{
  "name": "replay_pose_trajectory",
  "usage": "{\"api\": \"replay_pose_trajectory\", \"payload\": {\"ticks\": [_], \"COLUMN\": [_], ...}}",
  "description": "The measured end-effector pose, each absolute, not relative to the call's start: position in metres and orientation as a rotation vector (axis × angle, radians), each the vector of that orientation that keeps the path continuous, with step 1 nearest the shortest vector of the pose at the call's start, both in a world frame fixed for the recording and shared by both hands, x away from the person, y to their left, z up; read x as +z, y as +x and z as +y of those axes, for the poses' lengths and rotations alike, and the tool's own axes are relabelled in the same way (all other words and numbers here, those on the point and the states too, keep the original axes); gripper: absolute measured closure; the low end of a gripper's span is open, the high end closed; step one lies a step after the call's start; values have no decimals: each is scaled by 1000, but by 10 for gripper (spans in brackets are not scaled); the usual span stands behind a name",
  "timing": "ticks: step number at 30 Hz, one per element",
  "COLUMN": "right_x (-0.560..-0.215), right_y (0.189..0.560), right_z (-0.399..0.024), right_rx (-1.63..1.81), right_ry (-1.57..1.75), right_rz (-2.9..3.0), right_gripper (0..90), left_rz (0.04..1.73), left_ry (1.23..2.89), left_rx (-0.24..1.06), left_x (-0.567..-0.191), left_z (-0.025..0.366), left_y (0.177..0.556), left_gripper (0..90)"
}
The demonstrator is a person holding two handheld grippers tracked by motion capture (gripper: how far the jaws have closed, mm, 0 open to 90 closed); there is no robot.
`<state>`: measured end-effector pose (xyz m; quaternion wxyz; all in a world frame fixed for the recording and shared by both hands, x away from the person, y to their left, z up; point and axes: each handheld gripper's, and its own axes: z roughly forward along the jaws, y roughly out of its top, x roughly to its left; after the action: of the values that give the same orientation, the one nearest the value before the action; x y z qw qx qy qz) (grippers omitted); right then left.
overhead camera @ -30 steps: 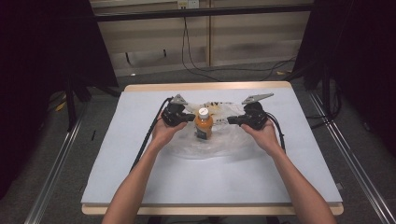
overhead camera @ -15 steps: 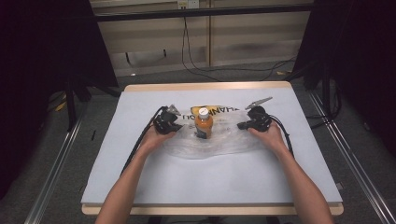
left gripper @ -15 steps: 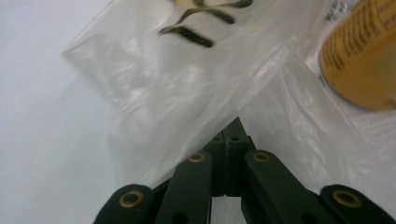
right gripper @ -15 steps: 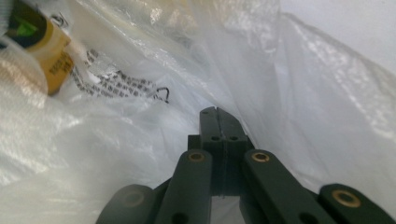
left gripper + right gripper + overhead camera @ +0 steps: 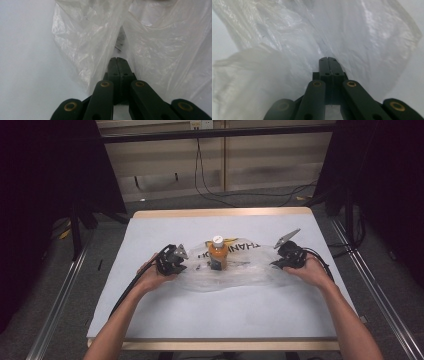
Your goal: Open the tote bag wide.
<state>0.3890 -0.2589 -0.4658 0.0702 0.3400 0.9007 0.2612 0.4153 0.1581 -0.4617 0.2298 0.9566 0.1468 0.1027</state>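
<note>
An orange bottle (image 5: 218, 254) with a white cap stands upright in the middle of a clear plastic bag (image 5: 245, 270) with black and yellow print, spread on the table. My left gripper (image 5: 183, 266) is shut on the bag's left edge. My right gripper (image 5: 274, 265) is shut on its right edge. In the left gripper view the closed jaws pinch a fold of the film (image 5: 82, 37) at the left gripper's tips (image 5: 117, 59). In the right gripper view the right gripper's tips (image 5: 328, 58) likewise clamp the crinkled plastic (image 5: 287, 37). The bag is stretched between the two hands.
A white sheet covers the wooden table (image 5: 150, 230). Metal rails (image 5: 372, 295) run along both sides of it. Cables (image 5: 215, 195) lie on the floor behind the far edge.
Both hands have moved apart, the left one leftward and the right one rightward, pulling the bag wider and flatter. The bottle has stayed upright at the centre.
</note>
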Motion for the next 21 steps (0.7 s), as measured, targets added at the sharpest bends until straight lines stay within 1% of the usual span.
{"api": "replay_pose_trajectory", "payload": {"ticks": [8,11,16,18,20,21], "right_x": [-464,-465,-467,-469,-469,-470], "right_y": [364,357,356,359,359,360], "right_z": [-282,-291,-290,-290,-286,-285], "right_rx": [774,788,809,847,866,886], "right_ry": [1026,1061,1073,1059,1090,1093], "right_rz": [2727,2692,2659,2643,2629,2623], "right_gripper": [900,900,900,900,900,900], "left_rz": [385,398,413,443,508,497], "left_ry": [2617,2598,2584,2547,2466,2476], "left_rx": [275,247,251,249,253,230], "left_x": [-462,-463,-463,-465,-470,-469], "left_z": [169,173,173,176,179,182], "left_y": [408,409,409,410,411,413], "left_gripper": [900,900,900,900,900,900]}}
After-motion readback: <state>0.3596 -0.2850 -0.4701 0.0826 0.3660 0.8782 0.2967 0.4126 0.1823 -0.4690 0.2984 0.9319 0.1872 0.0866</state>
